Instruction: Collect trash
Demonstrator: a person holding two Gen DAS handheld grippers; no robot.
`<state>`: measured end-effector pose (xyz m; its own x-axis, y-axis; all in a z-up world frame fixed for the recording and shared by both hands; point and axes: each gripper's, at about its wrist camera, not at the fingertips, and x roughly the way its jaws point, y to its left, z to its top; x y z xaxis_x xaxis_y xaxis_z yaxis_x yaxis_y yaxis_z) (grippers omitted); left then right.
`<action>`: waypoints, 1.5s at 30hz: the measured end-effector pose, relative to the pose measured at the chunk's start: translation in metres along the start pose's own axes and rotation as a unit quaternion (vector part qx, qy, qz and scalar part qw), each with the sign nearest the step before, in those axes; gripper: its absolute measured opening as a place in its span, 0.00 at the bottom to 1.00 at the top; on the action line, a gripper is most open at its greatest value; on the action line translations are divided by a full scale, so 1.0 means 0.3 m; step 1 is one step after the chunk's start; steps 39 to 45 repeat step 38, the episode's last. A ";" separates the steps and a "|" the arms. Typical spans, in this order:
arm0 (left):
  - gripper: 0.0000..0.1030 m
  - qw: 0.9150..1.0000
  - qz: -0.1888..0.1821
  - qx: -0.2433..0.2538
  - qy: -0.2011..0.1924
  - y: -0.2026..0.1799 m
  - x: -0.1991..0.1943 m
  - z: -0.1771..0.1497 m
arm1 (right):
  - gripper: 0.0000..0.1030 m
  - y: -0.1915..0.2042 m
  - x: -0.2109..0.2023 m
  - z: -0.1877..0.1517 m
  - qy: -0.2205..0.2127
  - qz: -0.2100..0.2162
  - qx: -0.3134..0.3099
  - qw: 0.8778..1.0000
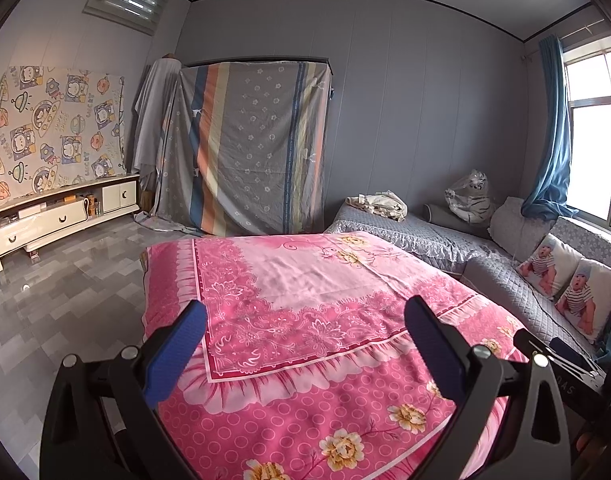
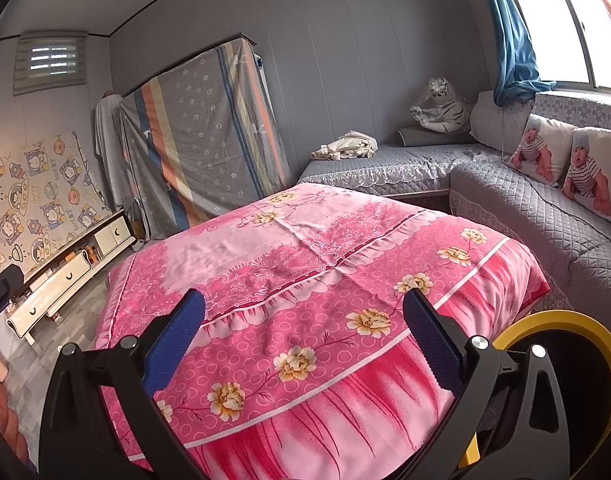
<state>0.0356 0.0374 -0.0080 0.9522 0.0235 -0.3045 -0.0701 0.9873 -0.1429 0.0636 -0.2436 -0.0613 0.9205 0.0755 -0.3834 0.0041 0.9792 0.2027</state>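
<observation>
Although both views cover the pink floral bedspread (image 1: 305,304), no trash can be made out on it. Left gripper (image 1: 305,332): fingers spread apart, empty. Right gripper (image 2: 305,320): likewise released, empty. Only the right view shows a yellow-rimmed bin (image 2: 565,320), cut off at lower right.

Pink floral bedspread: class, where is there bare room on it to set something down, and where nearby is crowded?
The whole pink floral bedspread is bare. The grey quilted sofa is crowded: baby-print cushions, crumpled cream cloth, wrapped toy tiger.
</observation>
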 end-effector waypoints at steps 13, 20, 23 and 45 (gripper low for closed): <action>0.92 1.000 -0.004 0.000 0.005 0.000 0.014 -0.012 | 0.92 -0.008 0.011 -0.010 0.005 0.003 0.006 1.000; 0.92 1.000 -0.006 -0.002 0.007 0.003 0.016 -0.013 | 0.92 -0.008 0.011 -0.010 0.006 0.003 0.007 1.000; 0.92 1.000 -0.004 0.001 0.009 0.003 0.018 -0.014 | 0.92 -0.006 0.011 -0.012 0.007 0.004 0.007 1.000; 0.92 1.000 -0.008 -0.004 0.018 0.008 0.036 -0.019 | 0.92 -0.006 0.012 -0.021 0.008 0.005 0.009 1.000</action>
